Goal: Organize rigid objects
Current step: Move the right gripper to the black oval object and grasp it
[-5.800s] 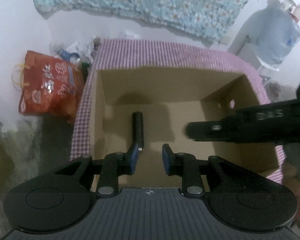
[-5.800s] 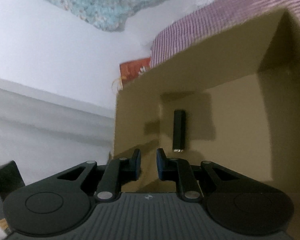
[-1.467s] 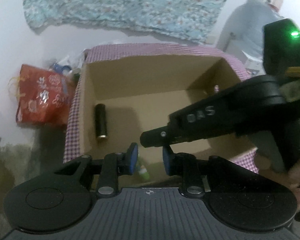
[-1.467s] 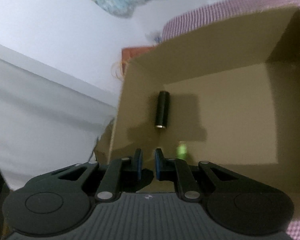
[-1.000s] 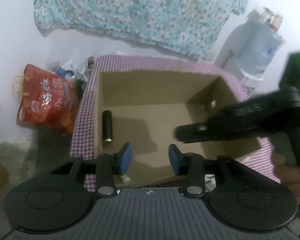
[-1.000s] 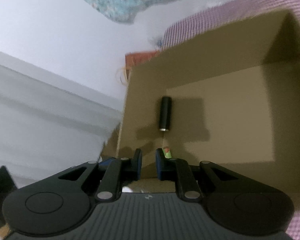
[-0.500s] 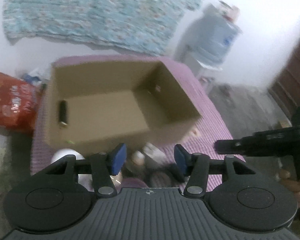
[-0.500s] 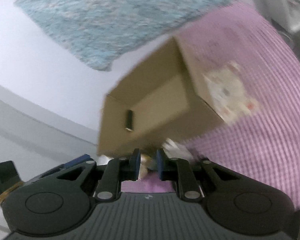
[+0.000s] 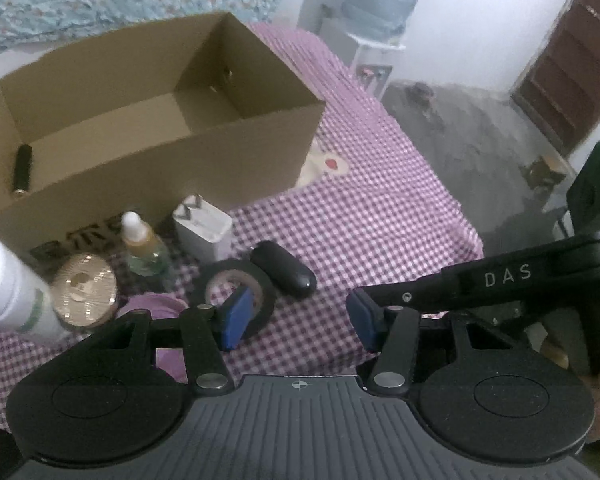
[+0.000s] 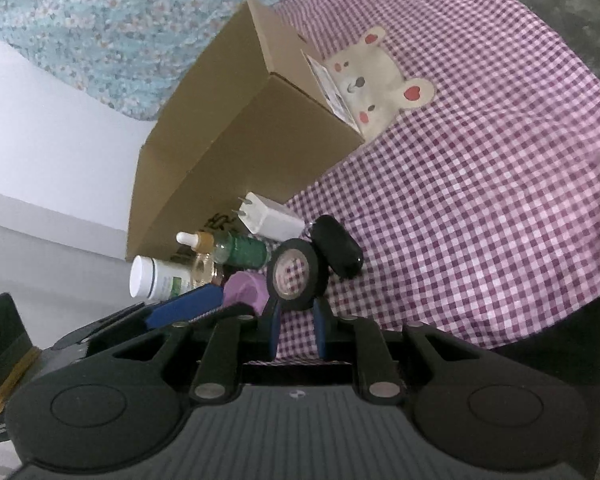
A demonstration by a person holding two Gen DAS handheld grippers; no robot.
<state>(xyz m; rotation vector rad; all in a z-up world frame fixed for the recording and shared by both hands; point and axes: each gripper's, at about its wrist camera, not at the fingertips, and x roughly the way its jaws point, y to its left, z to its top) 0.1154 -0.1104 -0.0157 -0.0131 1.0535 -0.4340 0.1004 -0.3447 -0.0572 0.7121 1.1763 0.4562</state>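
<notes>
An open cardboard box (image 9: 236, 144) stands on a purple checked cloth, with a black cylinder (image 9: 22, 170) lying inside at its left. In front of it lie a white charger (image 9: 202, 230), a dropper bottle (image 9: 142, 246), a black tape roll (image 9: 236, 292), a black oval fob (image 9: 284, 268), a gold round lid (image 9: 85, 290), a white bottle (image 9: 8, 292) and a purple cap (image 9: 156, 308). My left gripper (image 9: 298, 320) is open and empty just above the tape roll. My right gripper (image 10: 296, 326) is nearly shut and empty, just short of the tape roll (image 10: 296, 274).
The checked cloth (image 9: 360, 216) covers the table to its right edge, with a bear patch (image 10: 374, 76) beside the box. A water dispenser (image 9: 380, 12), grey floor and a brown door (image 9: 568, 64) lie beyond. A floral cloth (image 10: 112, 20) hangs on the wall.
Both grippers have pulled back from over the box to the objects in front of it. The left jaws have opened wide. The right jaws have stayed nearly shut.
</notes>
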